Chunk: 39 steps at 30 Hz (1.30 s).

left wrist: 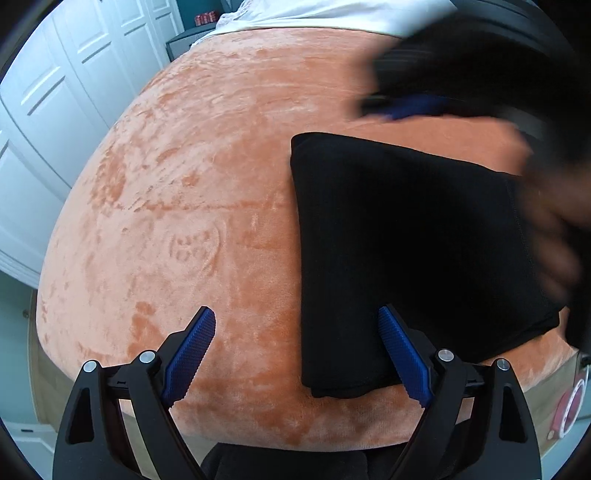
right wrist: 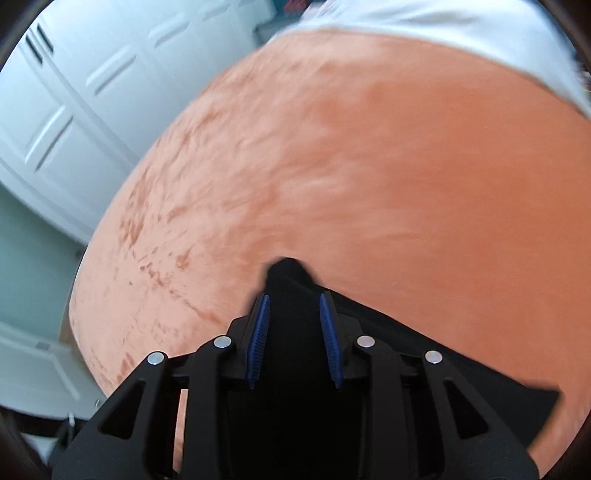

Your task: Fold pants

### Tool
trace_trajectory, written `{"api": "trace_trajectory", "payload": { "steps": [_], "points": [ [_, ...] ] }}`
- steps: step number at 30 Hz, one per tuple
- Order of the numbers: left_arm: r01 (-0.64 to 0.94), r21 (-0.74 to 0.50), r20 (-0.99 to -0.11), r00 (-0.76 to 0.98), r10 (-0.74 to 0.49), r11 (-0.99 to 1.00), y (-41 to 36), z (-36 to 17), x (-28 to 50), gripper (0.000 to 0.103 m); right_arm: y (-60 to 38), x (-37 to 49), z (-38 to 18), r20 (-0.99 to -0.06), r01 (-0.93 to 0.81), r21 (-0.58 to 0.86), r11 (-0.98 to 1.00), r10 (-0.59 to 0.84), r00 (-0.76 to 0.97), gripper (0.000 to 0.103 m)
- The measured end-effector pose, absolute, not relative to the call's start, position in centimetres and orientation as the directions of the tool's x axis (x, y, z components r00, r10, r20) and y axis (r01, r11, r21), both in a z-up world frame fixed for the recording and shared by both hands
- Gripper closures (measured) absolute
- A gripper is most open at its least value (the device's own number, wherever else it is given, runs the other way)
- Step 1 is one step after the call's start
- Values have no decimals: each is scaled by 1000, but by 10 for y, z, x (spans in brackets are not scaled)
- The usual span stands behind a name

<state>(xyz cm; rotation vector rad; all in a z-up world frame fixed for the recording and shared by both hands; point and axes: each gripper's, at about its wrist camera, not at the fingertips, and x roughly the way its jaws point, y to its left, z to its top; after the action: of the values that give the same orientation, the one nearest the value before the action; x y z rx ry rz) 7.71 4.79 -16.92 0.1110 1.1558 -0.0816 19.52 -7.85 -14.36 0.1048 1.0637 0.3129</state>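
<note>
Folded black pants (left wrist: 413, 251) lie on the orange blanket (left wrist: 192, 192), left gripper (left wrist: 295, 332) spread wide.

Orange plush bed (left wrist: 192, 177): folded black pants (left wrist: 406, 240), apparently white sheet (left wrist: 332, 16).

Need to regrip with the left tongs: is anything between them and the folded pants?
Nothing visible blocks them. The left tongs are open just above the orange blanket, with the black pants directly by their right finger.
</note>
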Motion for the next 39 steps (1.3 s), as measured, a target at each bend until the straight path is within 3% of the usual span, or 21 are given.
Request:
{"api": "trace_trajectory", "payload": {
  "steps": [3,5,8,13,16,20,24,28,39],
  "points": [
    [120,41,-913,408,-12,992,48,-167,76,15,-151,142,-156,-851,-42,253,966,243,465,75],
    [119,53,-911,413,-1,992,45,-166,76,16,-185,115,-181,-898,37,183,982,152,414,75],
    [124,46,-913,408,-9,991,41,-165,76,16,-236,80,-202,-891,129,234,964,159,426,79],
    [127,105,-900,434,40,986,23,-155,69,16,-243,60,-163,-845,155,264,952,152,512,73],
    [131,137,-889,453,63,982,11,-148,66,16,-242,57,-193,-897,141,187,972,111,428,62],
    [148,196,-870,482,102,969,-6,-144,62,16,-254,43,-186,-873,169,256,952,154,462,56],
    [165,224,-869,479,120,961,-15,-147,62,16,-269,32,-171,-852,195,278,941,148,502,29],
    [167,233,-871,474,130,958,-21,-148,62,16,-276,29,-170,-849,200,284,938,149,508,14],
    [171,92,-938,347,28,981,-19,-175,77,16,-286,41,-199,-842,211,421,882,294,452,13]
  ]
}}
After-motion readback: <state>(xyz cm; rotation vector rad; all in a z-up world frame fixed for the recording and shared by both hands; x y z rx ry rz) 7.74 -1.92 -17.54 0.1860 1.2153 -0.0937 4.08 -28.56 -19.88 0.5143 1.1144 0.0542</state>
